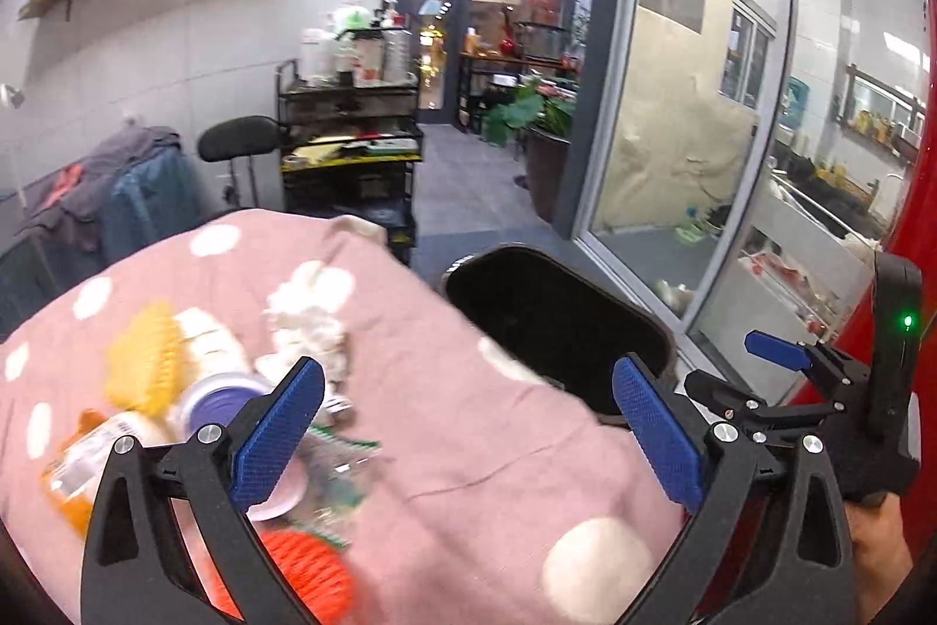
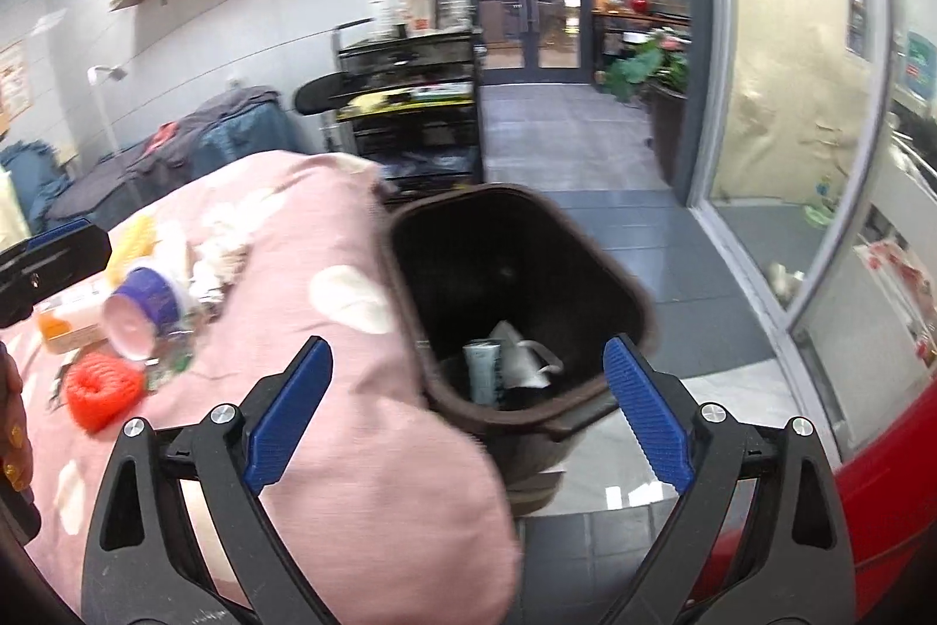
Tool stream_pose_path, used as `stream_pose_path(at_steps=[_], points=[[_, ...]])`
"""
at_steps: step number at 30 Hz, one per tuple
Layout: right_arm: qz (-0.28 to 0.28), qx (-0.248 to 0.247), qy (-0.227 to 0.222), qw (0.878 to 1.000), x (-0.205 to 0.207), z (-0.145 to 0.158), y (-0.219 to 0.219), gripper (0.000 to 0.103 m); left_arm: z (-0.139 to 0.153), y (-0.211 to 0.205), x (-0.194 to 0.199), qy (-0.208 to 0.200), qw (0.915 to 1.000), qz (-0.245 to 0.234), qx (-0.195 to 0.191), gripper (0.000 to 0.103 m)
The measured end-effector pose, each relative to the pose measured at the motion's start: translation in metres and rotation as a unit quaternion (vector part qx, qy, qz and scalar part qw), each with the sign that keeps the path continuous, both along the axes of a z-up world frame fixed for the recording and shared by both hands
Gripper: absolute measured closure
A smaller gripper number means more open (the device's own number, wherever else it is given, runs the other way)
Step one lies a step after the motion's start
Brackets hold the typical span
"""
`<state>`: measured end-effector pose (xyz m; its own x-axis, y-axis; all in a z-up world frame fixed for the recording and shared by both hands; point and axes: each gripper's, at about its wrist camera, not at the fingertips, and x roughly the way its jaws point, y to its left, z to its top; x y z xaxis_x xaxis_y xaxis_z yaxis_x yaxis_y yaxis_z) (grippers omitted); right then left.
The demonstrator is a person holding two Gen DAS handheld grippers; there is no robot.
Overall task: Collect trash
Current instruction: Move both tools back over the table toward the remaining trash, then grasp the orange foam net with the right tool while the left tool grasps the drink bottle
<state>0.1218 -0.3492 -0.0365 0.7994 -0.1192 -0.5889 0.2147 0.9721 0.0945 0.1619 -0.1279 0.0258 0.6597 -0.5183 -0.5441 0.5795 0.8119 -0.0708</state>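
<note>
Pink dotted cloth (image 2: 363, 390) covers the surface, dark bin (image 2: 585, 267) beside its edge. My right gripper (image 2: 468, 385) hangs spread and empty above the bin's near rim; a tube (image 2: 485, 367) lies inside. My left gripper (image 1: 468, 426) is spread, empty; trash pile (image 1: 222, 390) just left of its left finger.

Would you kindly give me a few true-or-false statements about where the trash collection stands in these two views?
1. Both the left gripper and the right gripper are open and hold nothing. True.
2. The trash bin is empty. False: a tube and crumpled white paper lie inside.
3. The bin stands on the pink cloth. False: it stands beside the cloth's edge, on the floor.
4. A purple-and-white cup lies tipped over on the cloth. True.
5. The orange foam net is in the bin. False: it lies on the cloth.
</note>
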Motion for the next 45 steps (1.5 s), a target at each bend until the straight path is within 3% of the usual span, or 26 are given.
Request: stream_pose_path(at_steps=[10,25,33,40,42,44,45], points=[[0.102,-0.005,0.013,0.995,0.018,0.001,0.078,0.01,-0.011,0.085,-0.007,-0.01,0.9953,0.096,-0.003,0.006],[0.232,-0.019,0.053,0.971,0.038,-0.004,0.181,0.01,-0.043,0.207,-0.009,0.022,0.9698,0.243,-0.006,0.006],[0.293,0.003,0.087,0.952,0.052,-0.014,0.22,0.01,-0.056,0.236,-0.009,0.052,0.9639,0.26,-0.024,0.006],[0.322,-0.033,0.112,0.939,0.064,-0.025,0.254,0.01,-0.061,0.235,0.005,0.068,0.9684,0.237,-0.038,0.006],[0.326,-0.046,0.116,0.937,0.067,-0.029,0.261,0.016,-0.061,0.231,0.011,0.068,0.9715,0.225,-0.031,0.006],[0.331,-0.049,0.122,0.934,0.07,-0.032,0.264,0.041,-0.059,0.227,0.017,0.064,0.9756,0.208,-0.025,0.006],[0.334,-0.048,0.127,0.933,0.072,-0.034,0.265,0.043,-0.058,0.225,0.021,0.065,0.9774,0.2,-0.021,0.006]])
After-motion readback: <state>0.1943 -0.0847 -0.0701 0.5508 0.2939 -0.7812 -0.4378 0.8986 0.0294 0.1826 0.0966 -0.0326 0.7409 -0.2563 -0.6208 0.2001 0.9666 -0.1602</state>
